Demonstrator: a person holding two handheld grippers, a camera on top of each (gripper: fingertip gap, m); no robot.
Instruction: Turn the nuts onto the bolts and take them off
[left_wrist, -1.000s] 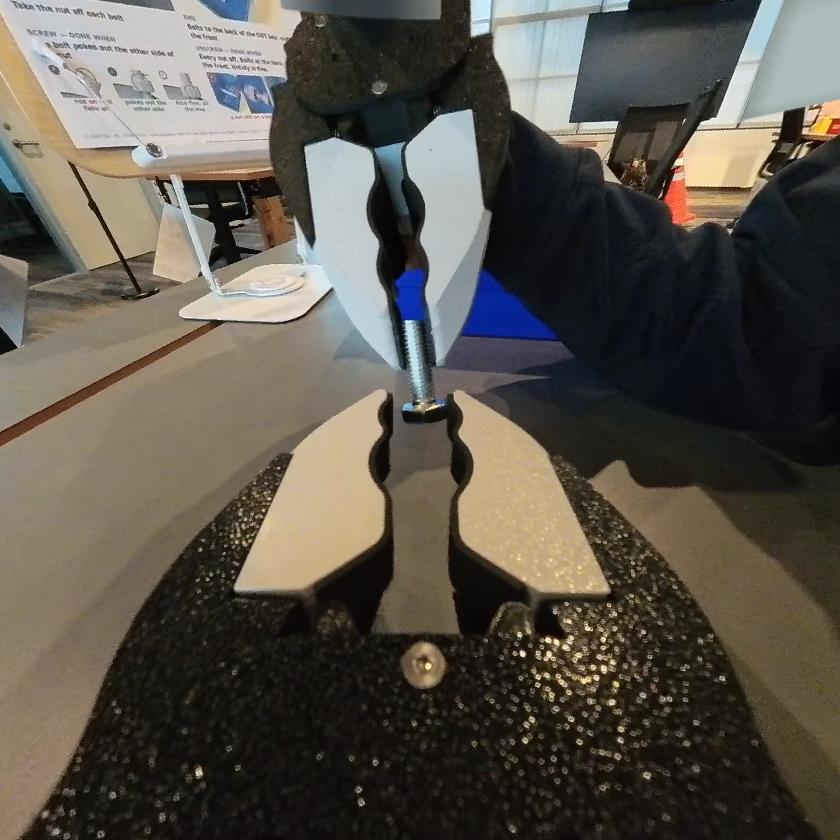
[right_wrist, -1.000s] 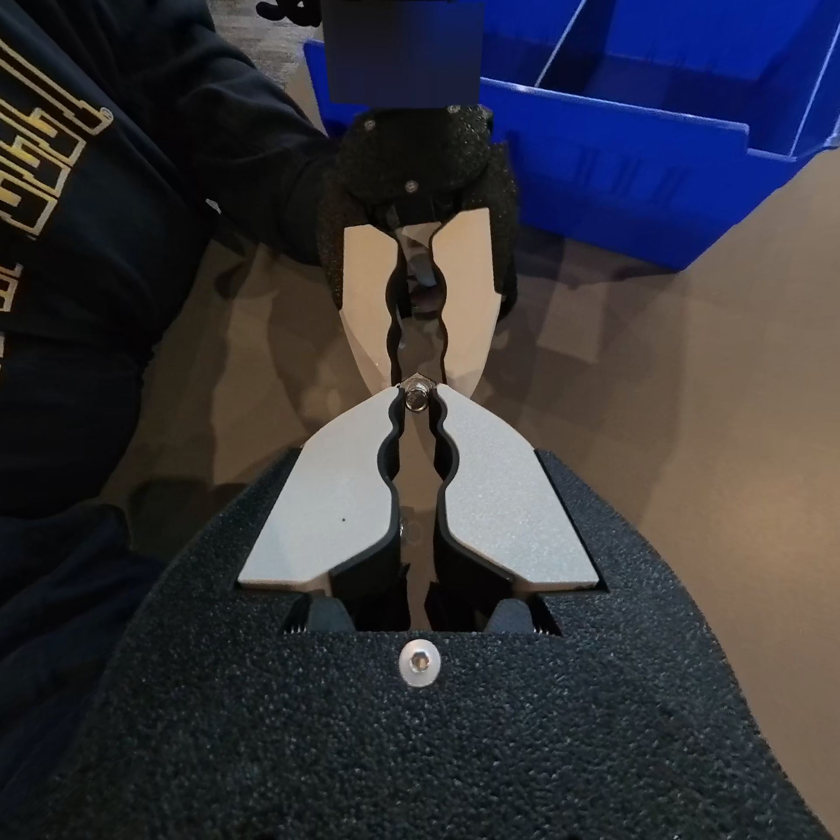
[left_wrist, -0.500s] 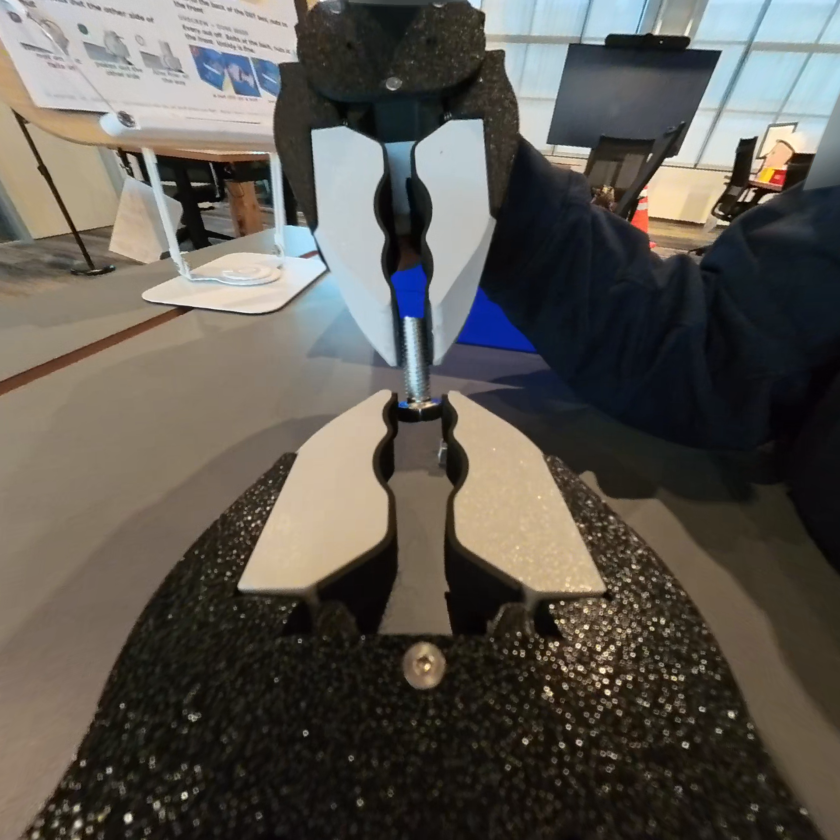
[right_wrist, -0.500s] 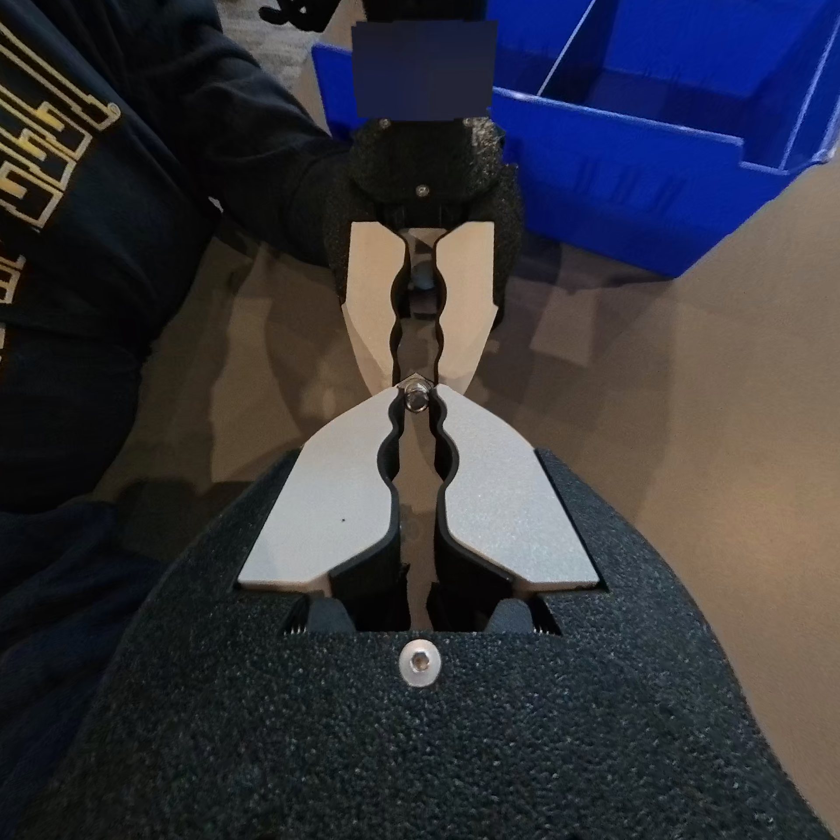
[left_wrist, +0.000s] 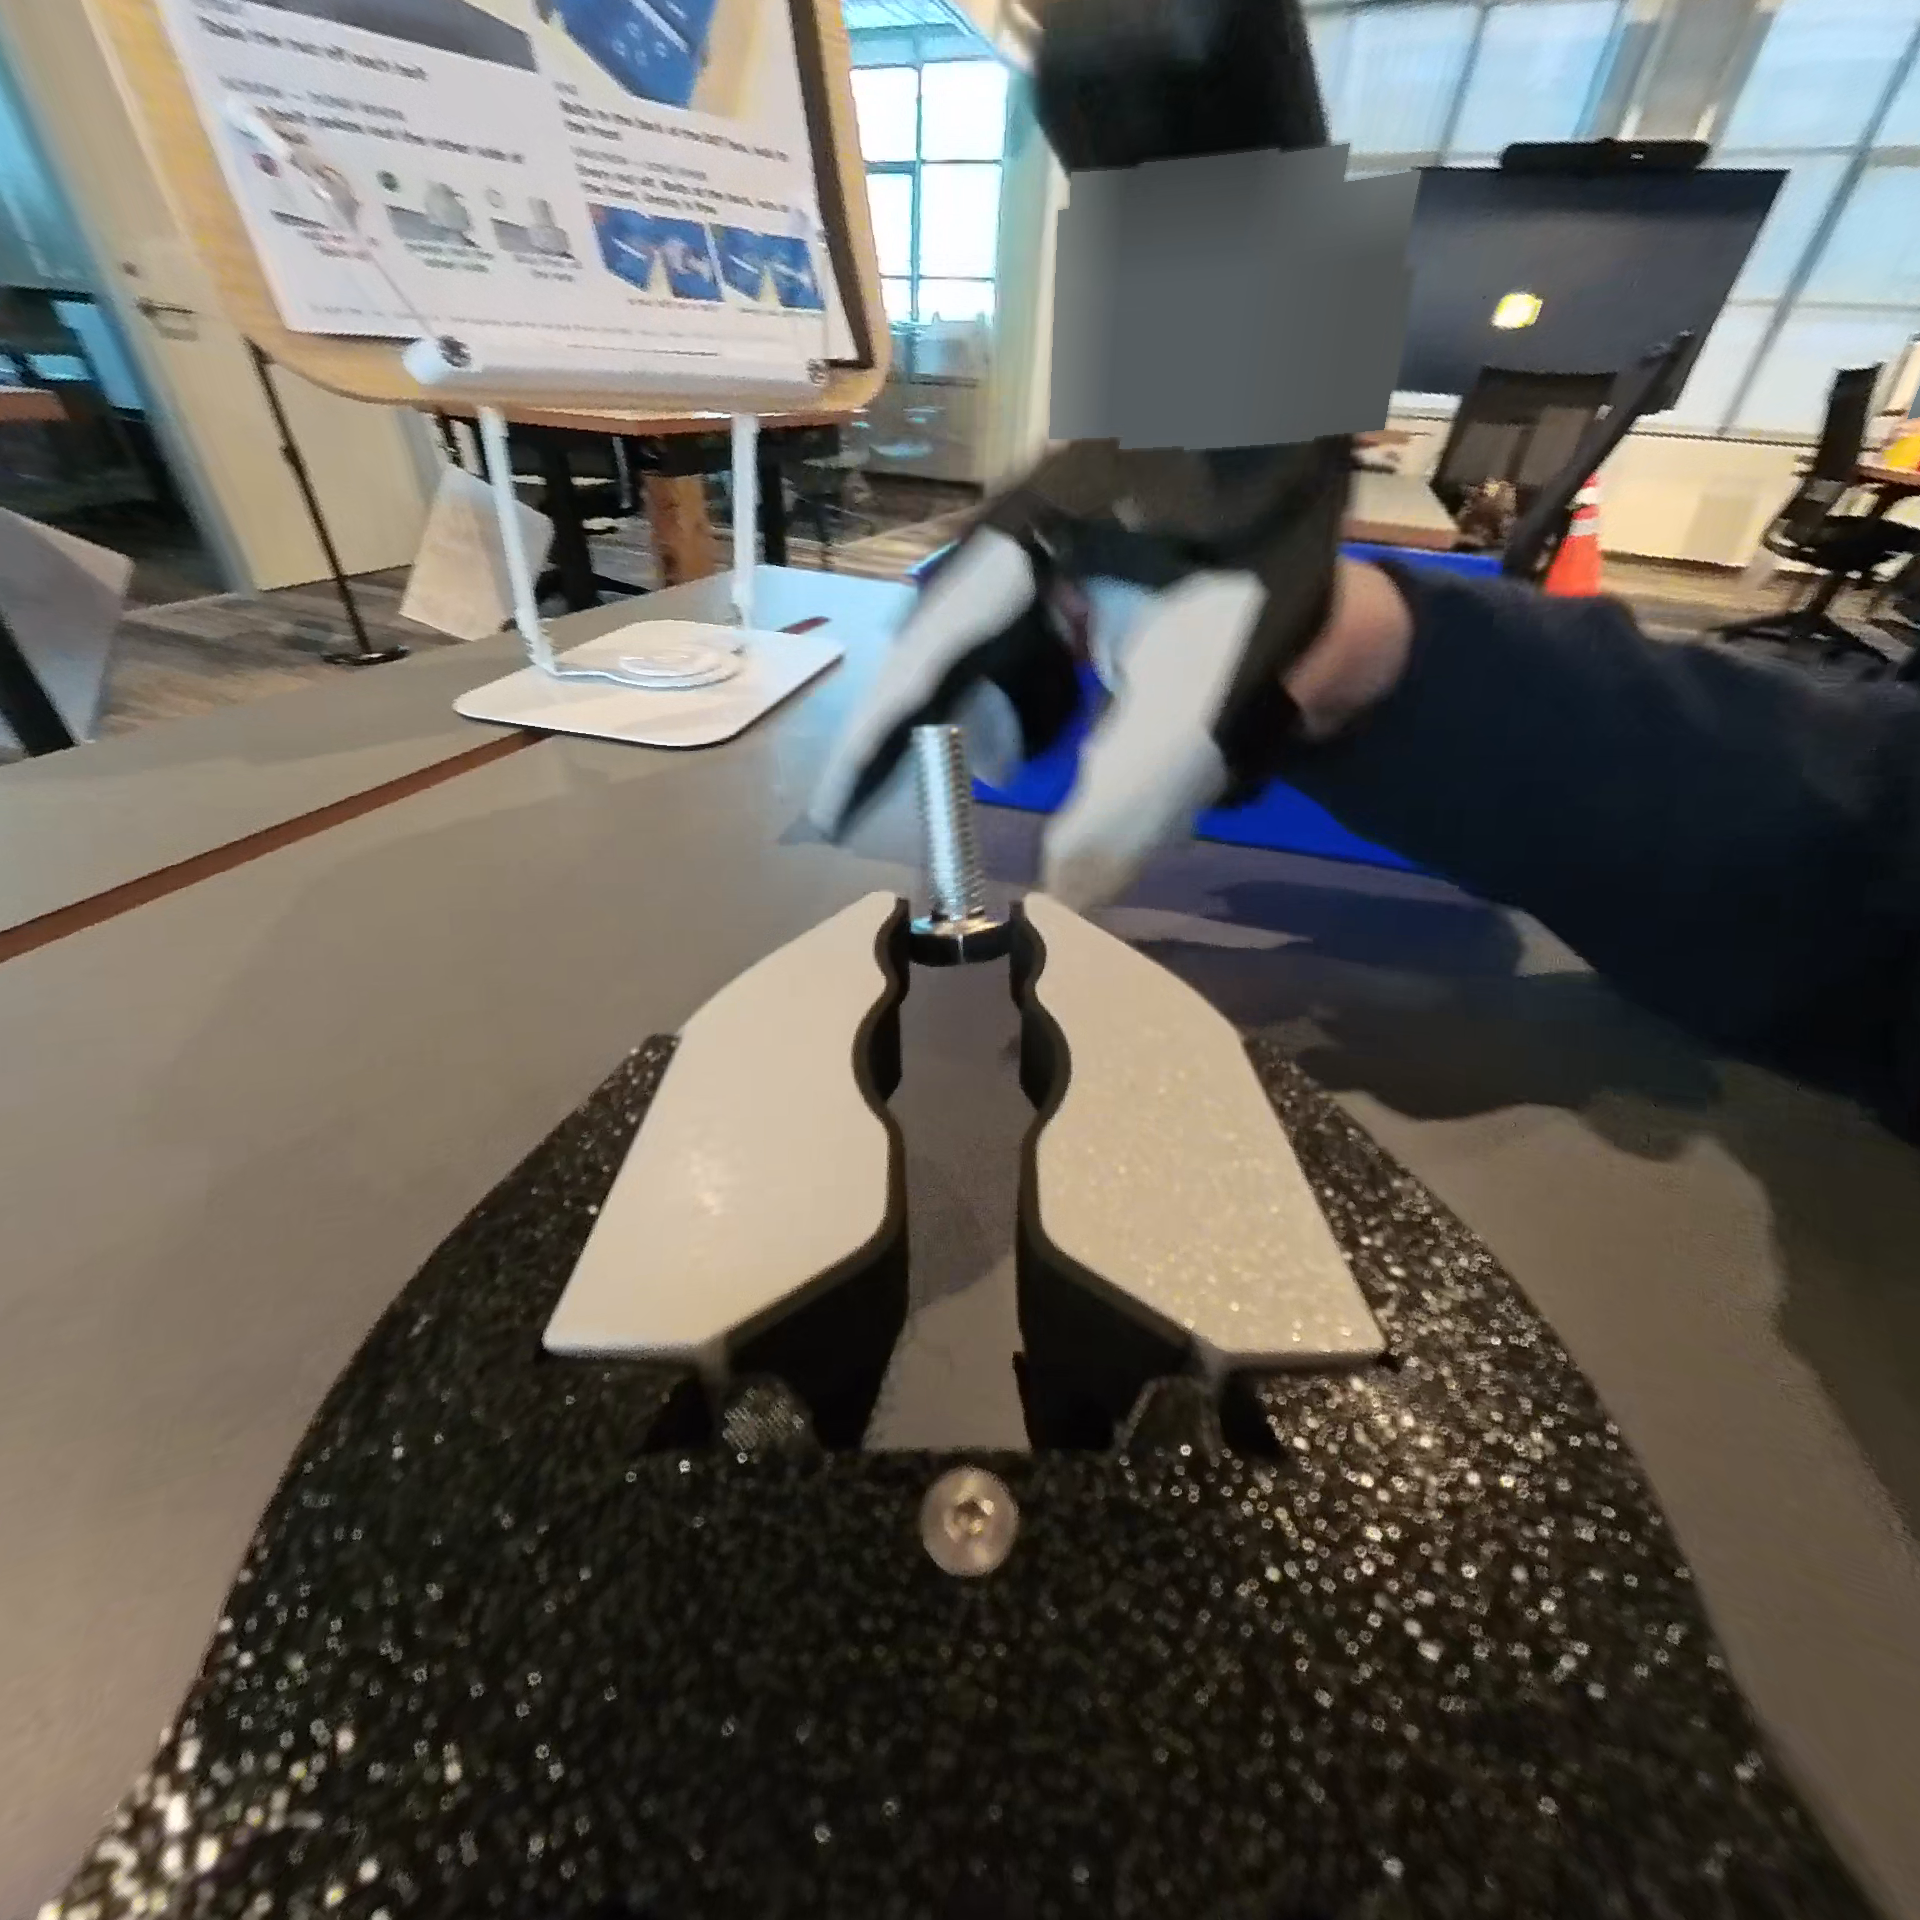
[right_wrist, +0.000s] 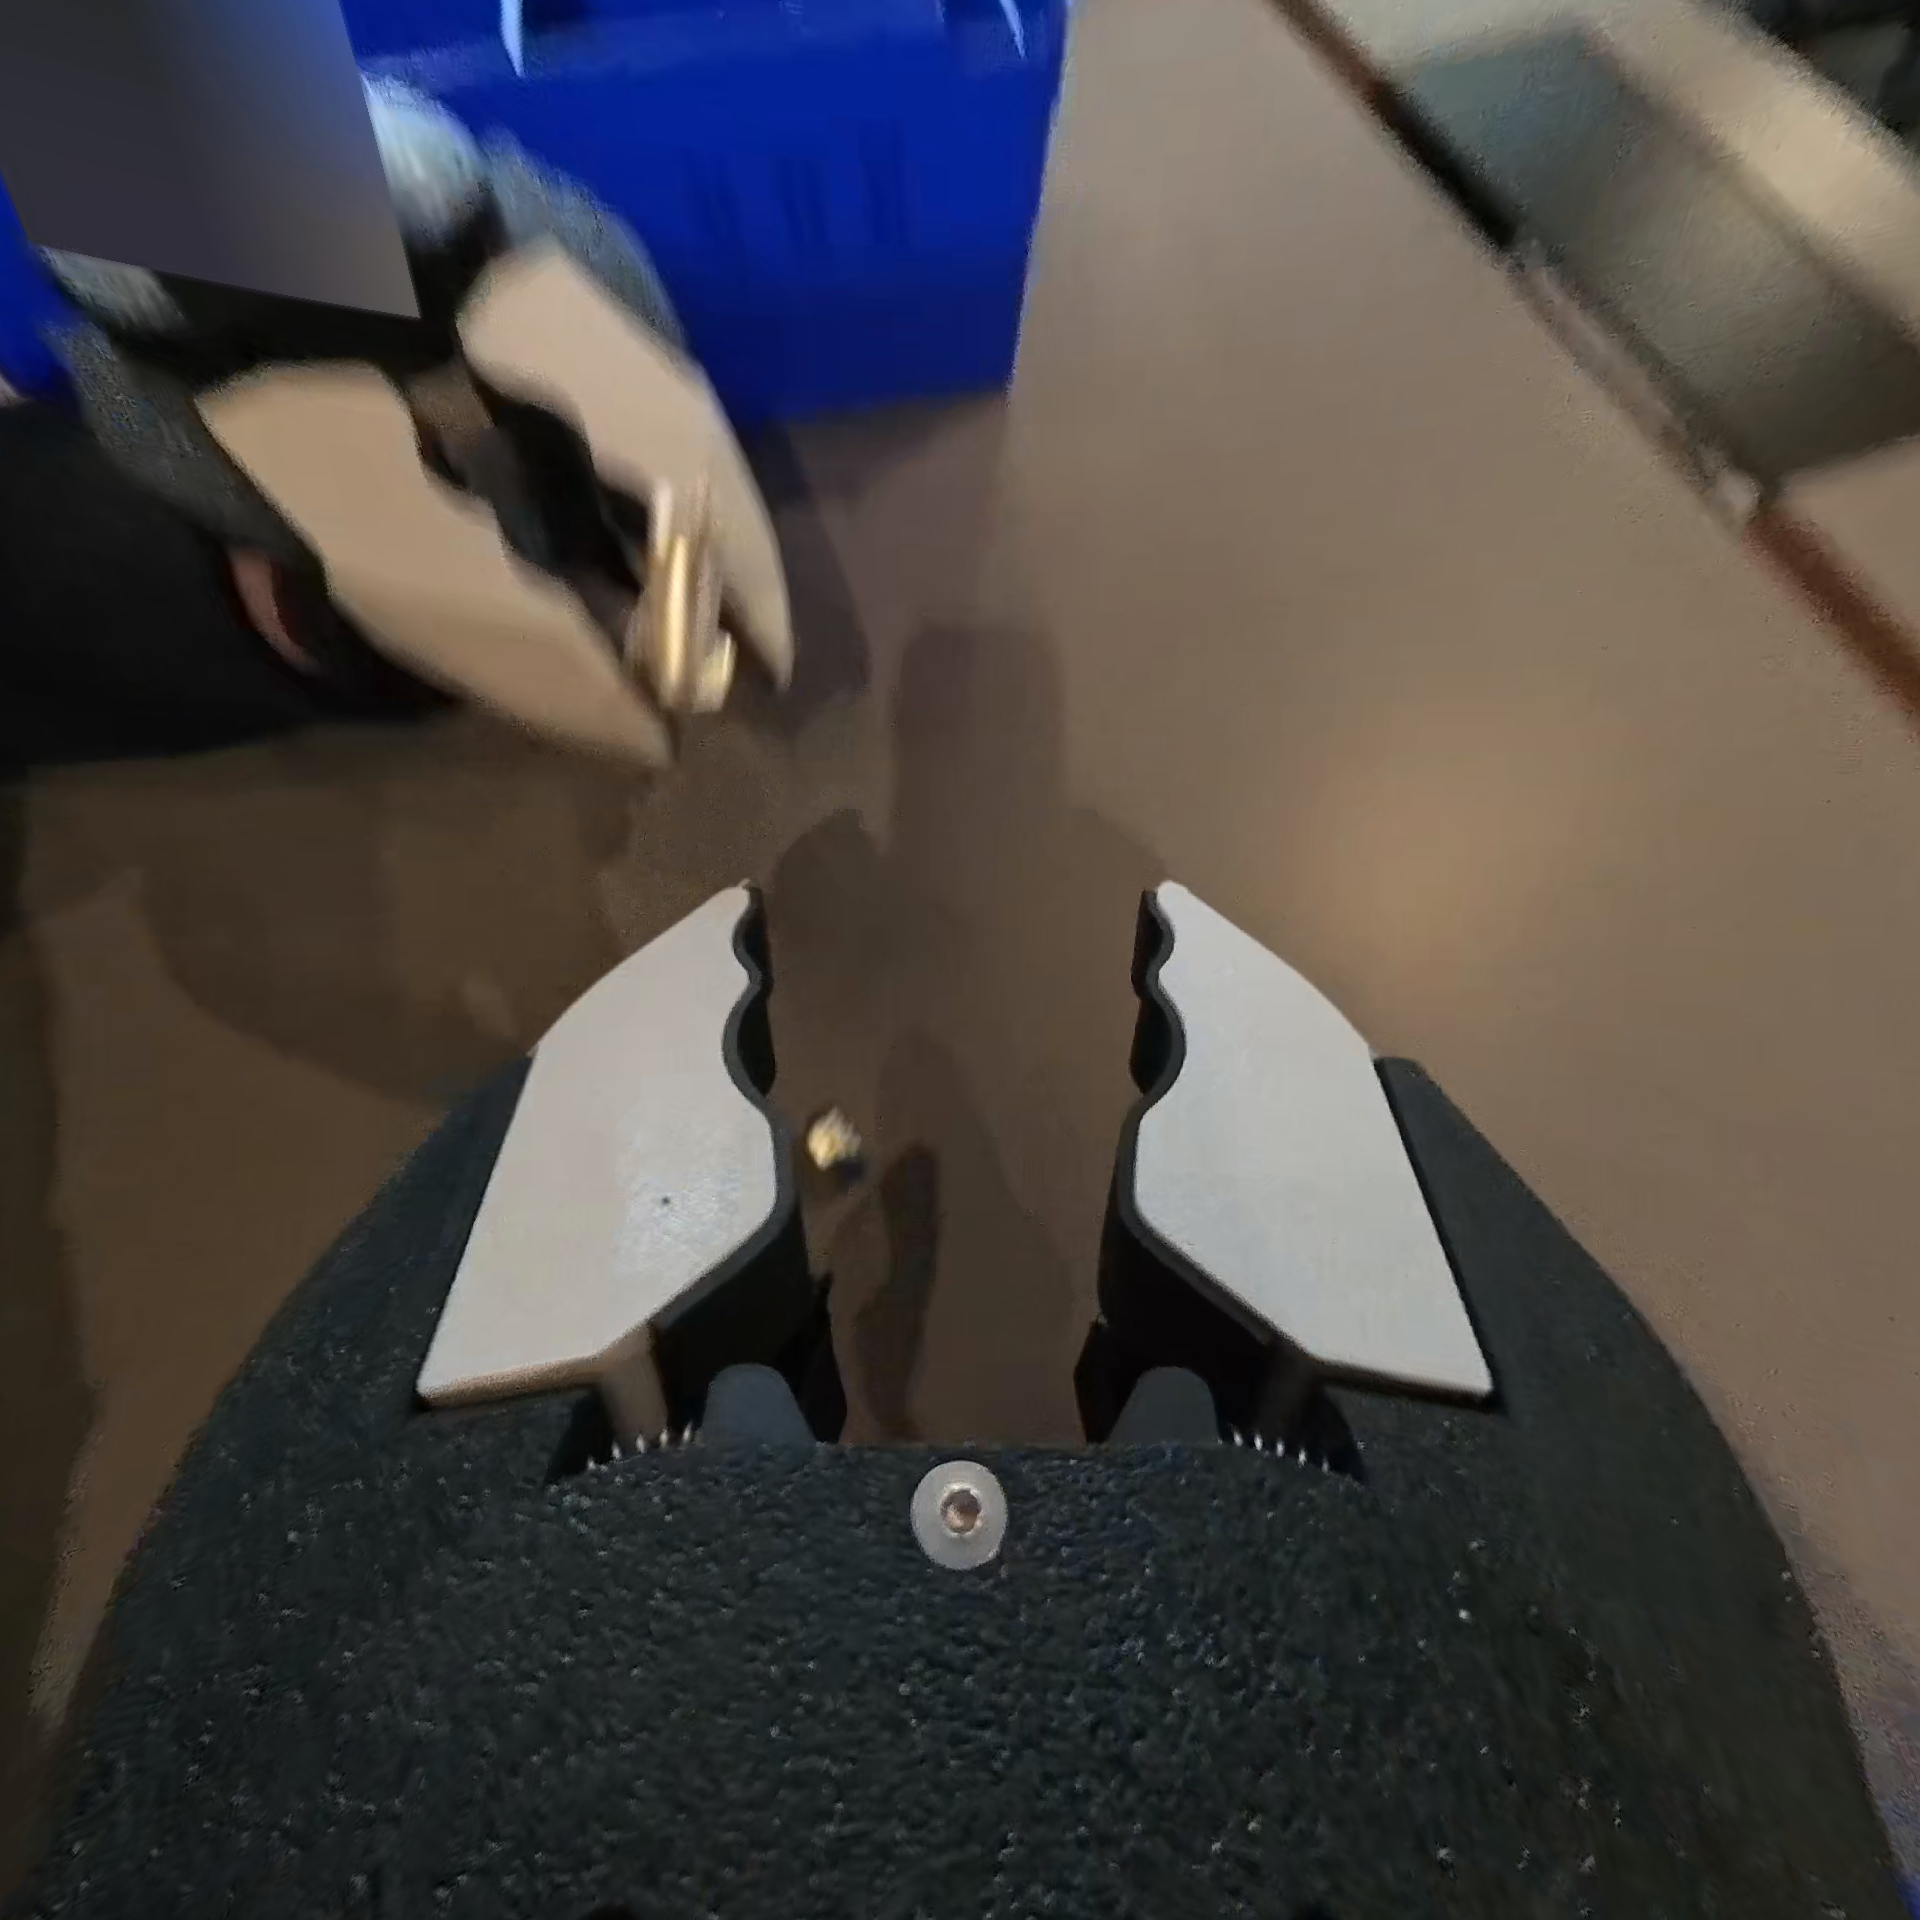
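The left tool (left_wrist: 958, 920) pinches the bolt (left_wrist: 948, 831) by its hex head, the threaded shank standing upright above the grey desk (left_wrist: 312, 1039). Just behind the bolt, the right tool (right_wrist: 948, 914) hangs spread and empty, while a small nut (right_wrist: 831, 1135) shows below it over the desk.

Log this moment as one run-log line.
left tool: shut on bolt head, shank up | right tool: open, clear of bolt | nut: loose below right tool
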